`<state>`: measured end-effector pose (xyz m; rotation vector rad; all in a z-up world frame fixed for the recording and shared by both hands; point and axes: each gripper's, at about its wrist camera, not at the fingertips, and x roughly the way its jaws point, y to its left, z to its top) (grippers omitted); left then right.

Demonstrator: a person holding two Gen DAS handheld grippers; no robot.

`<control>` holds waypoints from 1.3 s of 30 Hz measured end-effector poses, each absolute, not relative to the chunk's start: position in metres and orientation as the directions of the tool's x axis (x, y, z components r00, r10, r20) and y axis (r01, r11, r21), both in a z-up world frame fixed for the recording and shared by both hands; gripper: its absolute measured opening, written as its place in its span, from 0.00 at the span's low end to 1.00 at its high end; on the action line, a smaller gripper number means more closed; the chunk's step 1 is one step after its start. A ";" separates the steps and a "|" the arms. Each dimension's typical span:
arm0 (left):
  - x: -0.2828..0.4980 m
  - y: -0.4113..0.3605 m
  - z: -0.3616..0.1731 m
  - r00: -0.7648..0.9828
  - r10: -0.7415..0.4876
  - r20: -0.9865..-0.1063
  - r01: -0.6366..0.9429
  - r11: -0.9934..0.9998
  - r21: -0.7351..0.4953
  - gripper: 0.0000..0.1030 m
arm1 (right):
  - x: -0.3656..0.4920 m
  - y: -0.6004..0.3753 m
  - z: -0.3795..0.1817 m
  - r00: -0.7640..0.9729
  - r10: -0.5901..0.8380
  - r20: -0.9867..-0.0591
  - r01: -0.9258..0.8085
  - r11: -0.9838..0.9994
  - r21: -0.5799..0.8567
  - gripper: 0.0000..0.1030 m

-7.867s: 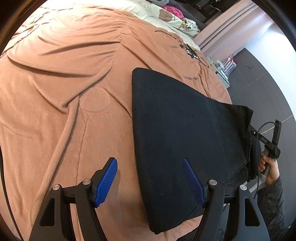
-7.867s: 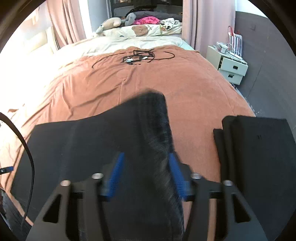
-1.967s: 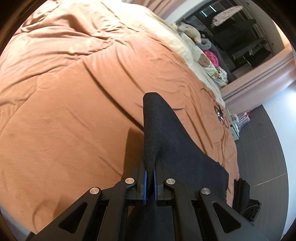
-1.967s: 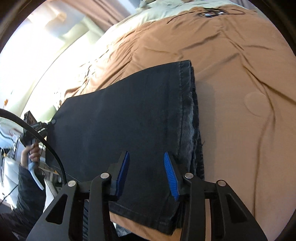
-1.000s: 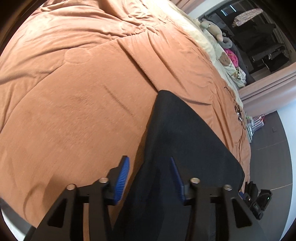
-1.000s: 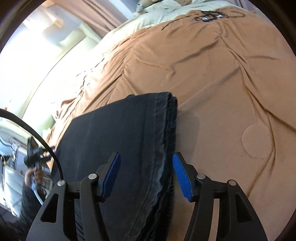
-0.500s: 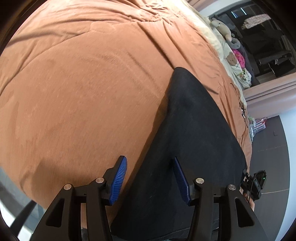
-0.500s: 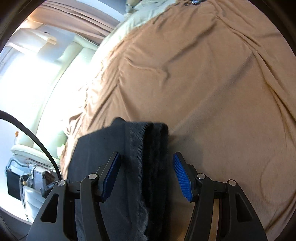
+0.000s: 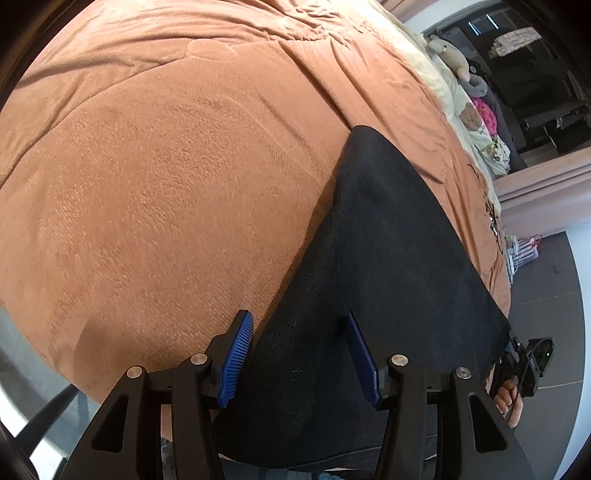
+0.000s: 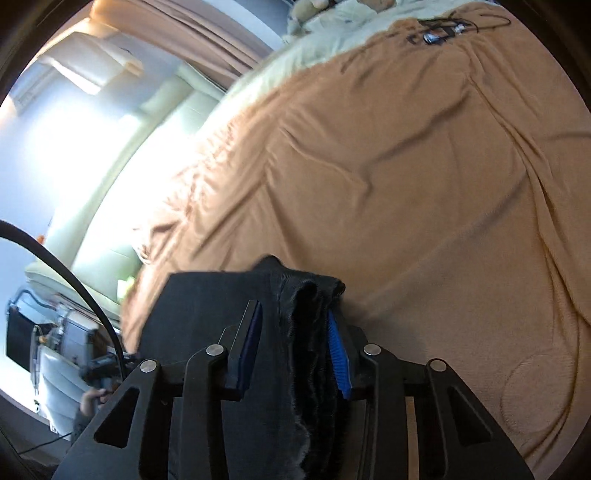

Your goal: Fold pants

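Note:
Folded black pants (image 9: 388,240) lie on the brown blanket (image 9: 166,184) near the bed's front edge. My left gripper (image 9: 297,321) hovers open over the pants' near left edge, its blue pads (image 9: 236,354) wide apart and clear of the cloth. In the right wrist view the pants (image 10: 207,306) fill the lower left. My right gripper (image 10: 291,314) is closing on their thick folded edge, which bunches up between the pads (image 10: 338,358). A person's hand (image 9: 511,402) holds the right gripper's handle at the pants' far corner.
The blanket (image 10: 406,184) spreads wide beyond the pants. Black cables (image 10: 436,31) lie on it far up the bed, with stuffed toys (image 9: 450,55) on the pillows. A small white stand (image 9: 521,247) sits on the floor beside the bed. A pale armchair (image 10: 74,354) stands off the bed's other side.
The right jaws have narrowed and the pants' folded edge now bunches up between them. Both grippers have come down and closer to the pants. The left jaws stay apart.

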<state>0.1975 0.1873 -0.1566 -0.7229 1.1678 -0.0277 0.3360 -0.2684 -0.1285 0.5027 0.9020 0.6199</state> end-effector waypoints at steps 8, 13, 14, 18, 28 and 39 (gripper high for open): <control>0.189 0.185 -0.157 0.429 -0.365 -0.826 -0.331 0.787 -0.520 0.53 | 0.342 -0.257 -0.124 0.480 0.646 -0.594 -0.282 0.754 0.593 0.09; 0.189 0.180 -0.156 0.421 -0.342 -0.840 -0.324 0.809 -0.491 0.32 | 0.345 -0.235 -0.091 0.512 0.609 -0.606 -0.309 0.789 0.532 0.07; 0.188 0.180 -0.156 0.420 -0.346 -0.839 -0.319 0.809 -0.494 0.30 | 0.348 -0.232 -0.087 0.514 0.602 -0.611 -0.309 0.794 0.523 0.07; 0.185 0.179 -0.154 0.425 -0.361 -0.830 -0.304 0.807 -0.506 0.20 | 0.352 -0.220 -0.094 0.510 0.566 -0.647 -0.283 0.821 0.496 0.07; 0.179 0.183 -0.152 0.436 -0.385 -0.814 -0.293 0.794 -0.533 0.37 | 0.337 -0.217 -0.108 0.471 0.530 -0.705 -0.184 0.841 0.509 0.44; 0.160 0.193 -0.158 0.500 -0.448 -0.741 -0.276 0.729 -0.627 0.42 | 0.248 -0.232 -0.093 0.516 0.576 -0.634 -0.173 0.795 0.581 0.53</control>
